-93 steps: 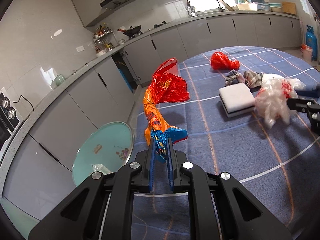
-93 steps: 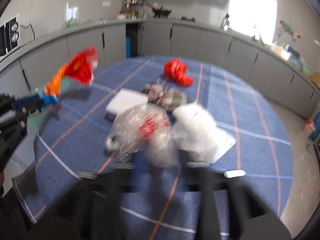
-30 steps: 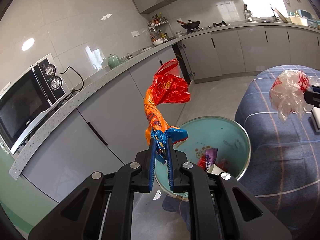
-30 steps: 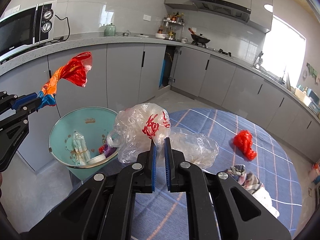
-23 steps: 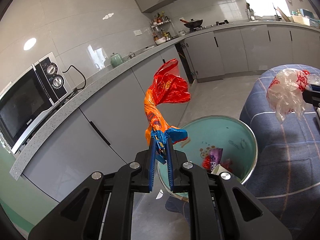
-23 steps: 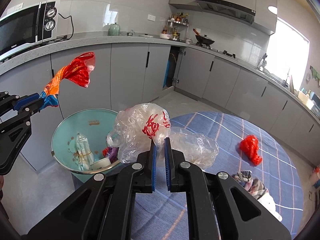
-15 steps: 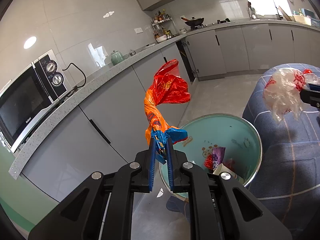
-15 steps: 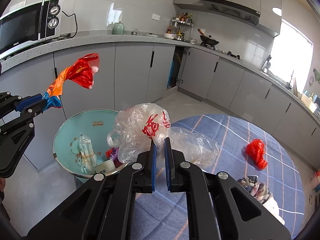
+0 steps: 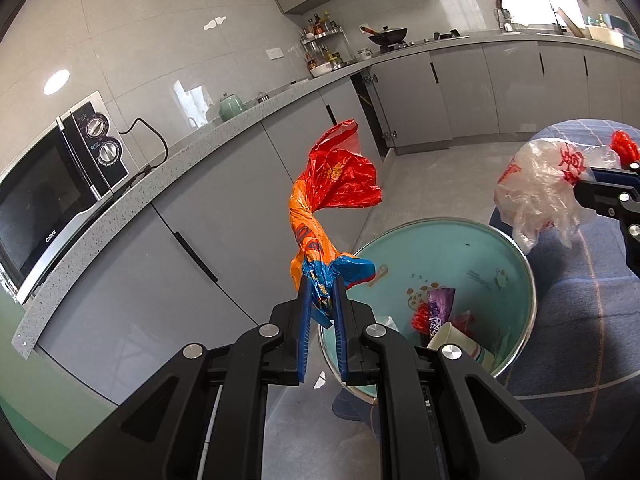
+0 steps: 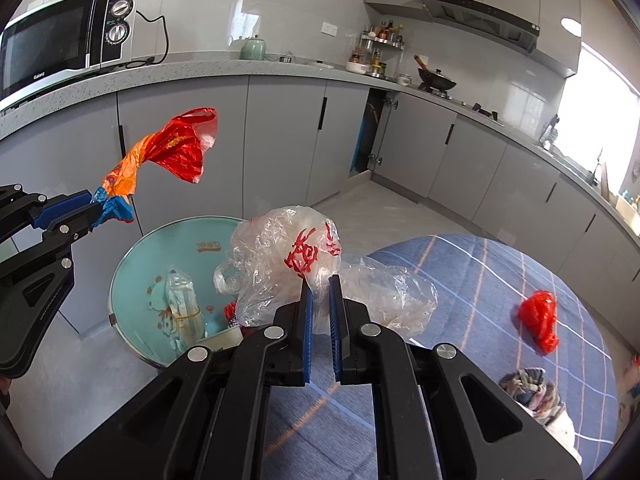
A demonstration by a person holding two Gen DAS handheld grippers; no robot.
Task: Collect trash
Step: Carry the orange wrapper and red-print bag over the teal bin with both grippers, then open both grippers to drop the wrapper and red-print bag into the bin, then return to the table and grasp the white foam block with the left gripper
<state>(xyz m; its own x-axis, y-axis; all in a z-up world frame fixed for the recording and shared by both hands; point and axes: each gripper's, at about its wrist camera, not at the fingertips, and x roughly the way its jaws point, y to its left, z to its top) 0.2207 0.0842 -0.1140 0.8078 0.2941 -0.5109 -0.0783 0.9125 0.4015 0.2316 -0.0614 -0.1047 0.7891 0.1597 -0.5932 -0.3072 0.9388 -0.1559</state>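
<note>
left gripper point(image 9: 320, 292): clamped on the twisted red-orange bag point(image 9: 332, 188), held up beside the teal bin point(image 9: 516, 248).
right gripper point(image 10: 320, 292): pinching the clear bag point(image 10: 280, 264) near the bin's rim.
risk: light bags may drift past the rim if released early.
room: open floor around the bin; surface point(image 10: 480, 280) edge close alongside.

Grey cabinets point(image 10: 280, 140) under a speckled bench point(image 9: 120, 200) bearing a microwave point(image 10: 68, 28). White glossy wall tiles point(image 9: 160, 20), pale floor point(image 10: 360, 216). Bright window point(image 10: 600, 92) at right.
</note>
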